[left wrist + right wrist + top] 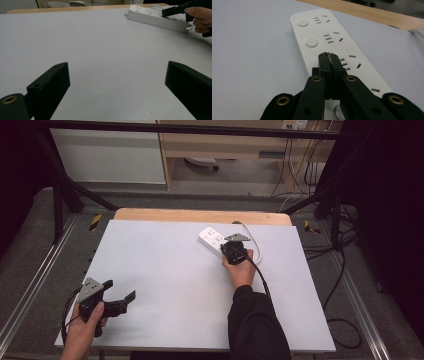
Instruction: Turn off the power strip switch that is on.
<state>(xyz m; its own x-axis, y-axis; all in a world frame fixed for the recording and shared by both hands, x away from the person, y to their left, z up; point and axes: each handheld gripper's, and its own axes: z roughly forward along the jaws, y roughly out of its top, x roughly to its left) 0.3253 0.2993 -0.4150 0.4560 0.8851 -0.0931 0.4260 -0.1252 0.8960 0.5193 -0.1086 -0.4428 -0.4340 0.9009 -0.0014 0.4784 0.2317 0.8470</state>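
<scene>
Two hand-held grippers, high view: the left hand-held gripper [121, 290] sits near the worktop's [165, 270] front left corner with its jaws spread wide apart; the right hand-held gripper [226, 248] is at the far right-centre, over a white power strip [210, 239].
Power strip, high view: it lies slantwise near the worktop's far edge, and a white cable [248, 231] curves off its right end.
Hands, high view: the left hand [82, 332] grips its tool from below; the right hand [240, 270] comes out of a dark sleeve [256, 325].
Left gripper view: both black jaws stand far apart over bare grey worktop [100, 50]; the power strip [152, 17] lies at the far right, with the right hand-held gripper [163, 12] resting on its top.
Right gripper view: the right hand-held gripper [328, 55] has its jaws pressed together, tips on the power strip [329, 42] just beside a socket's slots; two round buttons [312, 43] lie farther along the strip; whether the tips press down I cannot tell.
</scene>
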